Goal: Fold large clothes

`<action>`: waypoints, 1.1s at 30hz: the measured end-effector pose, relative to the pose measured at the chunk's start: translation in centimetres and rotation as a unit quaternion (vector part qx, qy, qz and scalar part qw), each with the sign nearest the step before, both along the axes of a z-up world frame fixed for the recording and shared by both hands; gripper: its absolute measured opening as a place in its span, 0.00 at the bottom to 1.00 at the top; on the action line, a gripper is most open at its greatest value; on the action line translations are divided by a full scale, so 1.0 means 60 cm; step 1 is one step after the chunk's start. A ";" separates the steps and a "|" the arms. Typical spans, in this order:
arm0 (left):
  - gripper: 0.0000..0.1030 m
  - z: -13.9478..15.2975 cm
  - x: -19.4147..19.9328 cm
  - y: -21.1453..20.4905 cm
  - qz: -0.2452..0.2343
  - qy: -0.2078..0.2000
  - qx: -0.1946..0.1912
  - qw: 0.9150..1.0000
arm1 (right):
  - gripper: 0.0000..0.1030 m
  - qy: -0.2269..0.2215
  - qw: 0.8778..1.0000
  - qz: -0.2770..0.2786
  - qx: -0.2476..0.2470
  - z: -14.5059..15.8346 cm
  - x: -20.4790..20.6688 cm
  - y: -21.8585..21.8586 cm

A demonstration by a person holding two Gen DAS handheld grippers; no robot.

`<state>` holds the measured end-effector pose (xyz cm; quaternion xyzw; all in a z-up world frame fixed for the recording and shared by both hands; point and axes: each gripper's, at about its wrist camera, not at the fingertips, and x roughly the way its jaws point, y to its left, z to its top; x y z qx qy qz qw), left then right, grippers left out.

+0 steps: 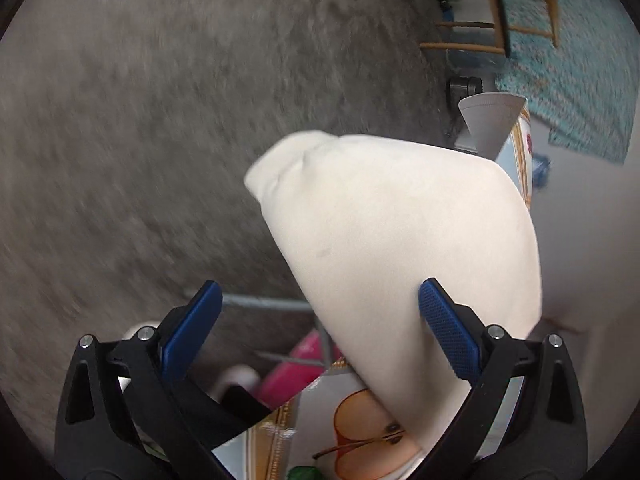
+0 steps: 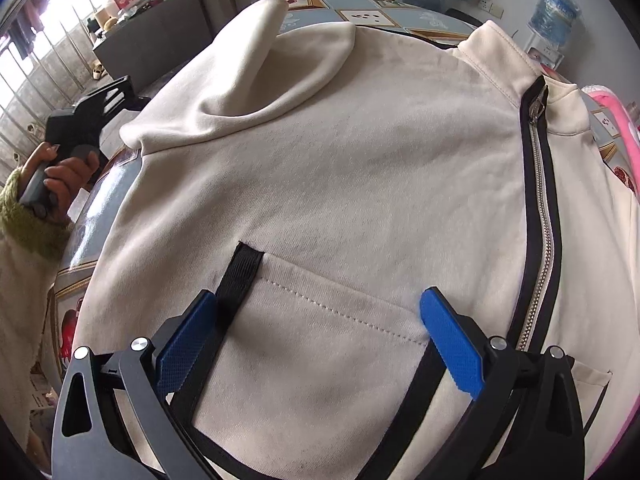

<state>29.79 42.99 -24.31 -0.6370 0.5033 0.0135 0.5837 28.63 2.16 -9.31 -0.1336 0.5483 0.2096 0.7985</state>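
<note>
Barely begun: cream jacket [image 2: 340, 168] spread on table [image 2: 384, 12], one sleeve [image 2: 256, 68] folded in; both grippers' fingers [image 2: 452, 344] released, body unfolded

Both views are round fisheye pictures with black corners, and straight lines bend strongly toward the rim. The left wrist view is dimmer and has motion blur: the grey floor [image 1: 160, 128] beyond the jaws is smeared in streaks, while the jaws themselves stay sharp. The right wrist view is sharp and bright. Daylight enters from the window [image 2: 60, 12] far left of the jaws and is overexposed there. The cream jacket [image 2: 340, 160] ahead of the jaws shows soft shadows in its folds.
</note>
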 end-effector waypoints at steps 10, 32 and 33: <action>0.79 -0.102 0.013 -0.033 0.115 -0.005 -0.171 0.978 | 0.95 0.019 1.000 0.002 -0.009 0.016 -0.026 -0.005; 0.07 0.560 -0.054 -0.196 -0.113 -0.329 0.294 0.890 | 0.95 -0.151 0.973 -0.114 0.134 0.202 -0.074 -0.198; 0.07 0.587 -0.064 -0.247 -0.158 -0.352 0.309 0.869 | 0.95 -0.157 0.970 -0.130 0.134 0.207 -0.081 -0.218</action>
